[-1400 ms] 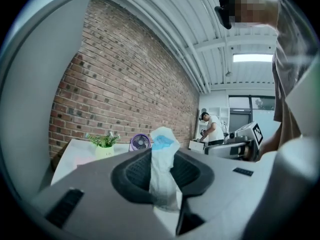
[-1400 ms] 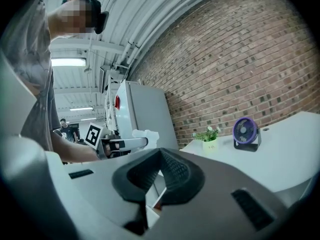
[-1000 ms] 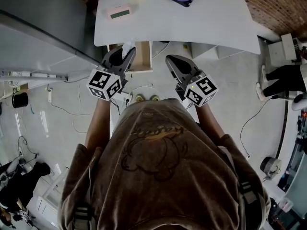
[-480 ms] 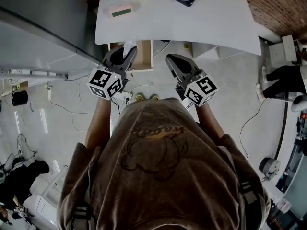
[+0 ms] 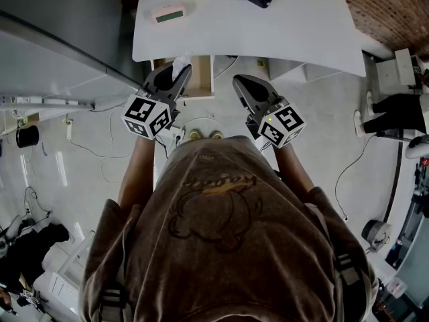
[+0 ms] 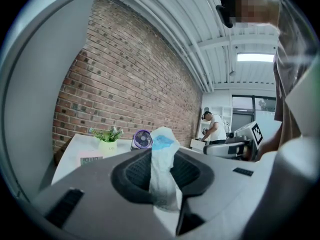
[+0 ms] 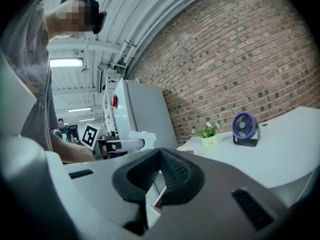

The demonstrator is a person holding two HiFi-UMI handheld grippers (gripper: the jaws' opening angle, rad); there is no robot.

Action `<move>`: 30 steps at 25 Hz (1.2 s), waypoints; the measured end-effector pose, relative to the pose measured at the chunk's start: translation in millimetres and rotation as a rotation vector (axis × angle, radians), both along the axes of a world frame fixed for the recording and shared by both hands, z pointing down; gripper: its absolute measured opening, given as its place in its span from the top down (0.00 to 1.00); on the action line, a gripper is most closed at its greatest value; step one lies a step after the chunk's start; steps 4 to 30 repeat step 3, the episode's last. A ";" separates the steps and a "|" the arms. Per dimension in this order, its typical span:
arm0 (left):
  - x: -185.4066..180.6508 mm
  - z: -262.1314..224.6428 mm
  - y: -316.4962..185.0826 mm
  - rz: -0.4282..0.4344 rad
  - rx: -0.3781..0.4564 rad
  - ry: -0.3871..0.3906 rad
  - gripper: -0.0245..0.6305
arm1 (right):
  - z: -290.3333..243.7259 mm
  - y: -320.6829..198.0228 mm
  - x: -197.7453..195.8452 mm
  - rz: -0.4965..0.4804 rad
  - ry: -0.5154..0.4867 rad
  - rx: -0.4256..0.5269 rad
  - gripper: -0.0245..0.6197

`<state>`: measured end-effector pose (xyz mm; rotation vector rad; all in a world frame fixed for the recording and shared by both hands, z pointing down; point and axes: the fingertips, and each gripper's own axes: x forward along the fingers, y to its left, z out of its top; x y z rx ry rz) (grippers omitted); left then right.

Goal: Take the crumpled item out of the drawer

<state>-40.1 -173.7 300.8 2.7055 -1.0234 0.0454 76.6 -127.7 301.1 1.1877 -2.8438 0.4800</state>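
On the table (image 5: 268,32), writing: digits on the pink clock (image 5: 167,14) and print on the plant pot (image 6: 107,145) are too small to read.
Change: none; both grippers and the wad sit as they did a second ago.
Left gripper (image 5: 175,74): clenched on the crumpled item (image 5: 179,62), which pokes past the pads toward 12 o'clock.
Item's place: over the open drawer (image 5: 201,79), at 11 o'clock in the head view.
Right gripper (image 5: 242,86): jaws together, holding nothing, at 3 o'clock of the left.

Crumpled white tissue (image 6: 163,140) stands pinched between left tongs (image 6: 162,159).
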 end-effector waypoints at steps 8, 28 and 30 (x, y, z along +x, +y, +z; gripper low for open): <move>-0.2 1.3 -1.8 0.001 -0.003 0.002 0.83 | 0.9 -3.0 0.7 0.003 -0.001 -0.002 0.97; -0.2 1.3 -1.8 0.001 -0.003 0.002 0.83 | 0.9 -3.0 0.7 0.003 -0.001 -0.002 0.97; -0.2 1.3 -1.8 0.001 -0.003 0.002 0.83 | 0.9 -3.0 0.7 0.003 -0.001 -0.002 0.97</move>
